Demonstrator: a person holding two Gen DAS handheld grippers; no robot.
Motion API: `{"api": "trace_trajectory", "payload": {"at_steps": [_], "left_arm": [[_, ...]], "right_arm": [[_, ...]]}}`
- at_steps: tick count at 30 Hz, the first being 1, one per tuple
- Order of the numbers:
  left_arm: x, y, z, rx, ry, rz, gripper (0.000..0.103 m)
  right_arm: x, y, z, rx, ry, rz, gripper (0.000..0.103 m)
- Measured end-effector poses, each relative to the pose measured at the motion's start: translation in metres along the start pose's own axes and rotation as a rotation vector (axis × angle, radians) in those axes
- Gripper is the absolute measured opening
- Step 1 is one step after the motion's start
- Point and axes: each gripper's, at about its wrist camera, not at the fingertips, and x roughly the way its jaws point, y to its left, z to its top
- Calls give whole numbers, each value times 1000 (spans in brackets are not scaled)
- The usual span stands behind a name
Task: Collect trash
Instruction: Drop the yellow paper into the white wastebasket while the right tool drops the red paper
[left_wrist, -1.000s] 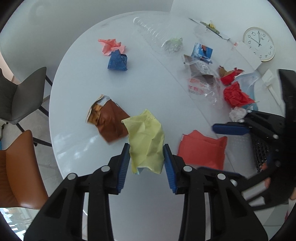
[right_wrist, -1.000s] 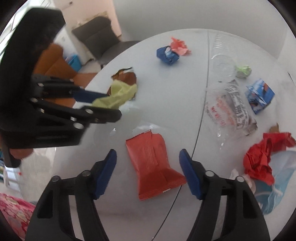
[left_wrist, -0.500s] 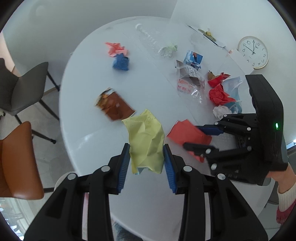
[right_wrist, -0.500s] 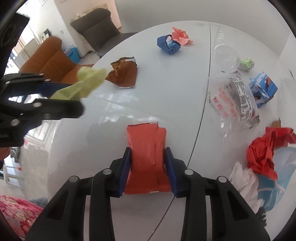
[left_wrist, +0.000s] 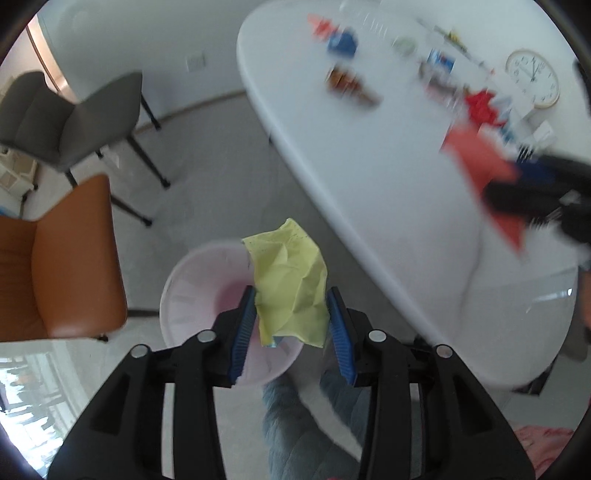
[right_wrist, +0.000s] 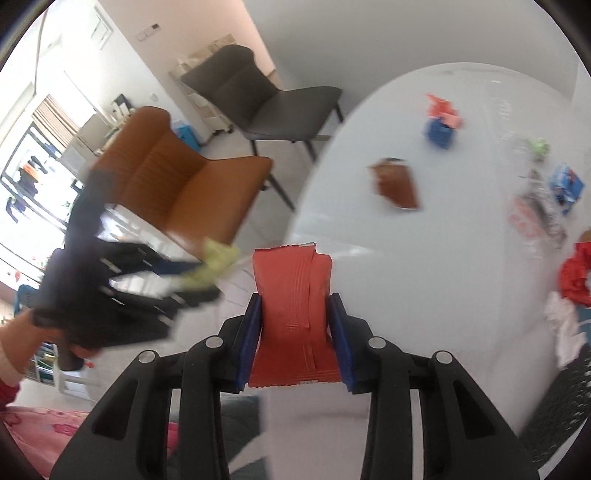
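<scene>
Trash in both tongs, bin below my left one.
Yellow crumpled wrapper (left_wrist: 291, 284) sits between the pads of my left tongs (left_wrist: 291, 328), whose jaws are easing open right above the pale pink bin (left_wrist: 192, 295) on the floor; I judge it could catch the rim or drift outside if I'm off-centre. I see no trash in the bin, though the wrapper hides part of it. My right tongs (right_wrist: 294, 338) are clenched on the flat red packet (right_wrist: 291, 314), off the desk (right_wrist: 424, 277); a loose grip could drop it short of the bin. Farther off, the brown wrapper (right_wrist: 397, 186), blue wad (right_wrist: 439, 133) and red scraps (right_wrist: 578, 275) wait on the desk.
</scene>
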Motion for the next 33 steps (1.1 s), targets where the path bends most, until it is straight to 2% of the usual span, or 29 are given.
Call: {"api": "trace_trajectory", "payload": {"at_steps": [4,7,11,15,19,21,23,26,28,30,33], "left_arm": [[23,24,-20,-2,74,-41,53],[26,40,-25,-14,84,-73,62],[13,56,-25,-26,57,-66,65],[-22,79,-26,-58,-12,-39,68],[-65,99,-23,-69,-90,29,76],[-79,107,-20,-72,-108,61,77],[-87,111,-18,-76,-117,75,77],[-95,116,-11,-77,-128,87,77],[-102,111,-6,-67,-141,94,77],[-115,102,2,-53,-171,79,78],[-138,85,17,-24,-234,48,83]], "right_arm": [[19,32,9,0,16,2,37],[33,48,17,0,27,-6,37],[54,59,23,19,38,-12,38],[66,75,24,12,44,-17,38],[86,89,28,-5,54,-7,40],[95,94,32,-11,67,-9,47],[107,99,33,-11,93,-36,82],[109,104,33,-21,101,-86,85],[94,101,36,0,75,-125,85],[69,95,39,33,29,-155,89],[13,83,40,99,-74,-259,99]]}}
